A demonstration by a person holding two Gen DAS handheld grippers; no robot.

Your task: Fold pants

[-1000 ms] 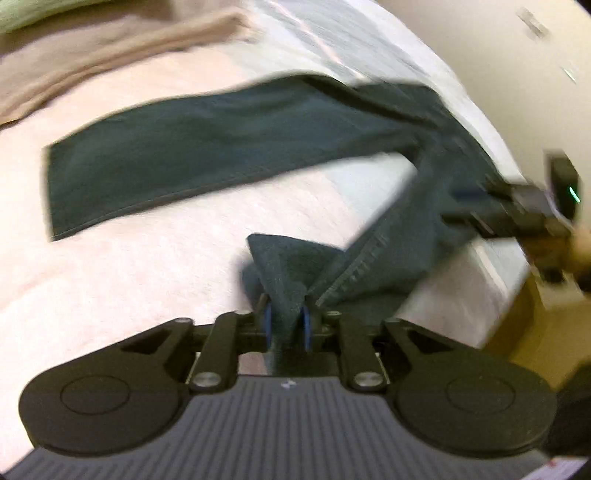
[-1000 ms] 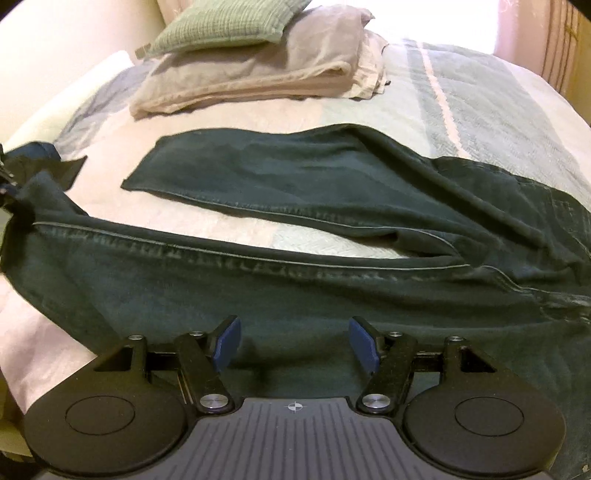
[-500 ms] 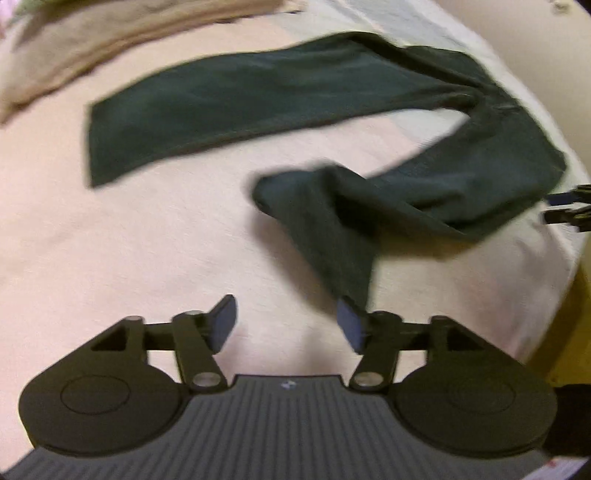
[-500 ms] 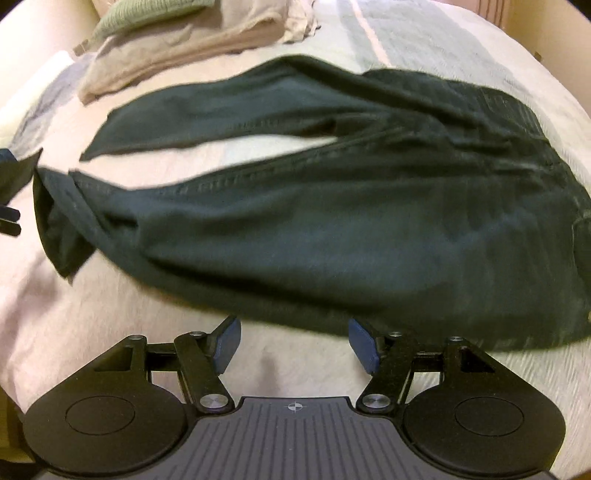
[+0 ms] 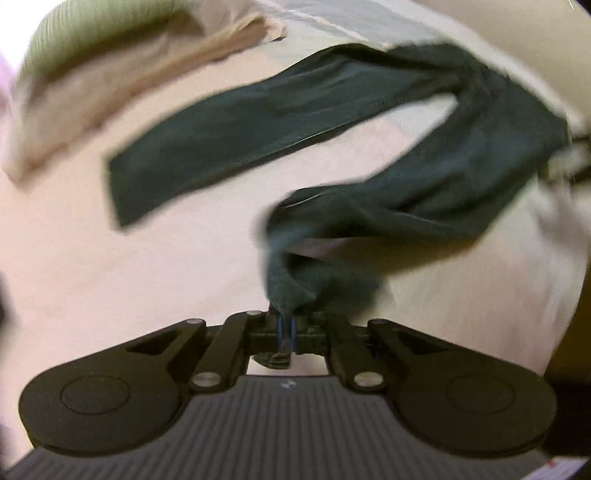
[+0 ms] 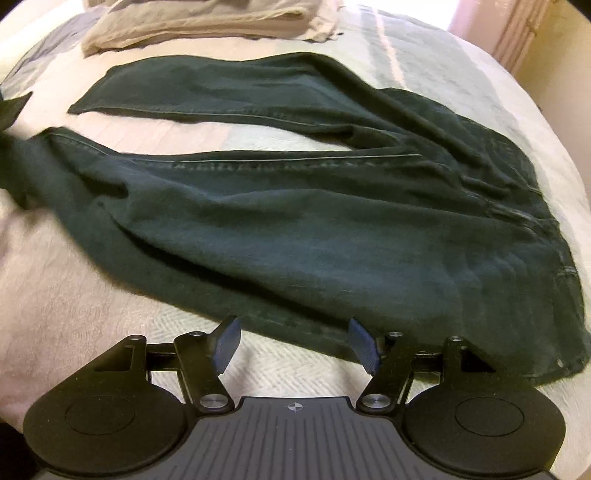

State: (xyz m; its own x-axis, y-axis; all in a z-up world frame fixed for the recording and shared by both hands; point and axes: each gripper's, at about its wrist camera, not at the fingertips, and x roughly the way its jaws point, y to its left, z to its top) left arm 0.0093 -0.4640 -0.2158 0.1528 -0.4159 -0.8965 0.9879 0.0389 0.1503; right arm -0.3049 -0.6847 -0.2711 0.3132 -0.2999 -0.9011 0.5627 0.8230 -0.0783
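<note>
So the left gripper is pinched right down on the cuff of the near leg of the pants. Half a second back its jaws were spread wide with the cuff lying loose on the bed just ahead of them, and a second back it had the cuff pinched, so that's a let-go and a re-grab. The blue pads are nearly touching, with a wad of dark denim bunched between and above them. From there the near leg twists up and off to the right toward the seat. The far leg lies flat ahead and to the left of the gripper, same as before. Further out to the upper left sit the pillows, blurry in this view.

Over to the right gripper: jaws wide apart like they were the whole second, nothing between the pads. It's sitting lower and closer to the fabric now. The near hem edge of the pants runs just ahead of the fingertips, and I can't tell if they touch it. The near leg stretches away to the left of it and now lies flatter on the bed, less bunched than half a second ago. The waist end is ahead and to the right, the far leg beyond, the pillows at the far top.
</note>
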